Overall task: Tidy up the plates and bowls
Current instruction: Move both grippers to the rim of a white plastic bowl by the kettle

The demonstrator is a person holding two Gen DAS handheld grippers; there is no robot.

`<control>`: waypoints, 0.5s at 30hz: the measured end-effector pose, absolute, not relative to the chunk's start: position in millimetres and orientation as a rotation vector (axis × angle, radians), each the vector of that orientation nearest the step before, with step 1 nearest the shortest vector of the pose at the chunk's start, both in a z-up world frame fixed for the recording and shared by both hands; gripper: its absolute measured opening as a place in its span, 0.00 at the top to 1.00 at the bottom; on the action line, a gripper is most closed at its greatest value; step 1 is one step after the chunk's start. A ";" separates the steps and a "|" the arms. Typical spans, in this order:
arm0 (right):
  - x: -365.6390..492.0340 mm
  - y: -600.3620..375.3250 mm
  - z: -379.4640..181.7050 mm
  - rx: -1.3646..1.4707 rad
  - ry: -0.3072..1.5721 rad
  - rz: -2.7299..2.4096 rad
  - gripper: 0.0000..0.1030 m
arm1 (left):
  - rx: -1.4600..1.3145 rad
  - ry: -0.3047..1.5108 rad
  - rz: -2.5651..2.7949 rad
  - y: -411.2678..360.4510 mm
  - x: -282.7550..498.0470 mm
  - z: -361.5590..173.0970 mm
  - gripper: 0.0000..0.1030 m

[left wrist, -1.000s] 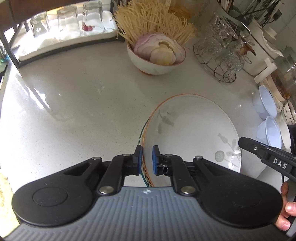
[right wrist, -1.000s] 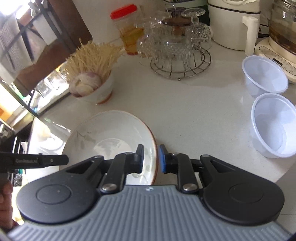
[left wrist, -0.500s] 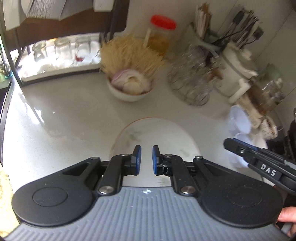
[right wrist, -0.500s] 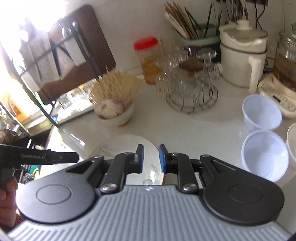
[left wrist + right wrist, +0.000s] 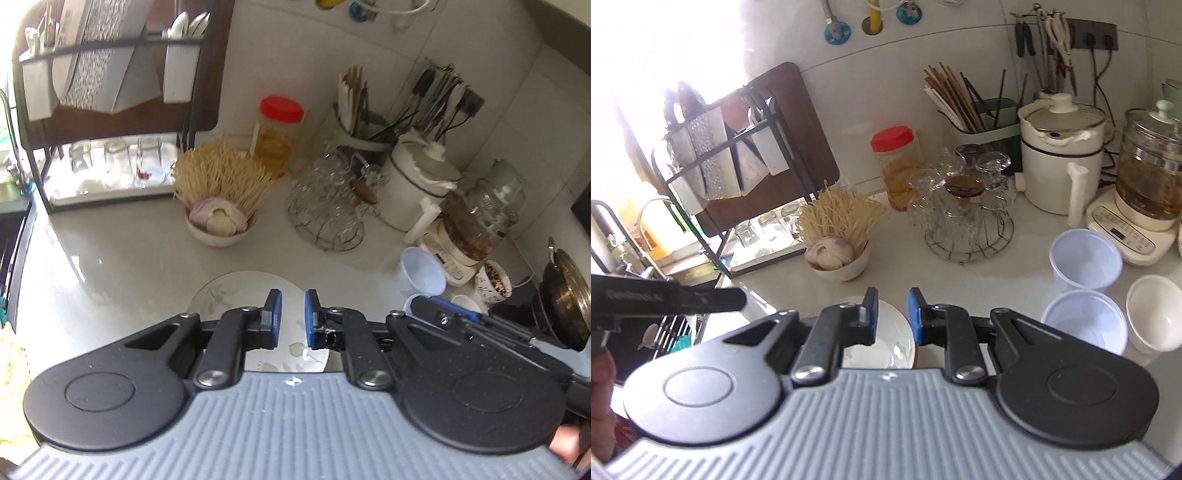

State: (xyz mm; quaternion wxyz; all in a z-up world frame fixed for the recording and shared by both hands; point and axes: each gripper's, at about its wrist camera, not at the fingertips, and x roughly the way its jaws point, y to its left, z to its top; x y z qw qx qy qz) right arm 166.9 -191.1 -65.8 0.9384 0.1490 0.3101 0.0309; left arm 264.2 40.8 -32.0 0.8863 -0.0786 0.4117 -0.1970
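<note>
A white plate with a leaf pattern and a brown rim (image 5: 229, 295) lies flat on the pale counter, below and just ahead of both grippers. My left gripper (image 5: 292, 319) hangs above its near edge, shut to a narrow gap with nothing in it. In the right wrist view the same plate (image 5: 892, 347) shows through the slit of my right gripper (image 5: 893, 314), which is also almost shut and empty. A white bowl of garlic and dry noodles (image 5: 218, 236) stands behind the plate. Two plastic tubs (image 5: 1086, 258) and a white bowl (image 5: 1156, 317) sit at the right.
A black dish rack (image 5: 110, 74) with glasses under it stands at the back left. A wire stand of glass cups (image 5: 967, 221), a red-lidded jar (image 5: 897, 166), a white cooker (image 5: 1060, 162) and a glass kettle (image 5: 1145, 170) line the back. A wok (image 5: 565, 295) is at the far right.
Both grippers have risen and tilted up away from the plate, which stays on the counter and now looks smaller. The back wall and rack have come into view.
</note>
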 end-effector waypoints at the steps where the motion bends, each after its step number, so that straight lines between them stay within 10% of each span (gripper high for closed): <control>1: 163.6 -190.4 -64.5 0.311 0.633 0.057 0.79 | -0.160 0.852 -0.414 42.0 260.6 -30.1 0.87; 15: 121.7 -167.7 -57.6 0.330 0.631 -0.066 0.79 | -0.166 0.924 -0.503 61.4 243.8 -50.7 0.86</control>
